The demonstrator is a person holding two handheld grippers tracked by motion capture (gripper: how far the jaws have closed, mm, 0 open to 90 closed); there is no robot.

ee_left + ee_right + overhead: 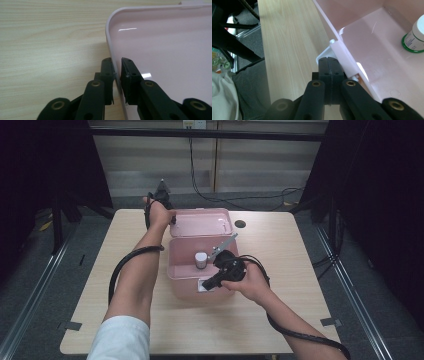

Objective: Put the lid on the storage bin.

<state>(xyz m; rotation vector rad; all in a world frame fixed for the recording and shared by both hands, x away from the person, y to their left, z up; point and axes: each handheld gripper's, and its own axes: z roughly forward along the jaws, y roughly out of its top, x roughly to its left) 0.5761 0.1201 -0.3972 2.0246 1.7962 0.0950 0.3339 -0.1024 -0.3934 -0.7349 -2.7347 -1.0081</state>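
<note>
A: The wooden table (280, 270) is carrying a pink plastic box (182, 257) near its middle, and the box is standing open. Its lid (200, 221) is lying flat, folded back on the far side, hinged to the tub.

B: And the person is reaching in with both arms. The left gripper (161, 195) is sitting at the far left corner of the lid; the right gripper (212, 282) is resting at the near front wall of the box.

A: In the left gripper view, the left gripper (117, 65) is straddling the lid's raised rim (110, 42), one jaw outside over the wood, one inside over the pink. A narrow gap is showing beside the rim, so the pads are not yet pressing; the jaws are apart.

B: The right gripper (328, 65) is looking different: its two jaws are pressed together, tips lying against the white latch (342, 60) on the box's front wall, with nothing visible between them.

A: Inside the tub, a small white-capped bottle (201, 259) is standing upright, and a pair of metal tweezers (223, 245) is leaning against the right-hand wall beside it.
</note>
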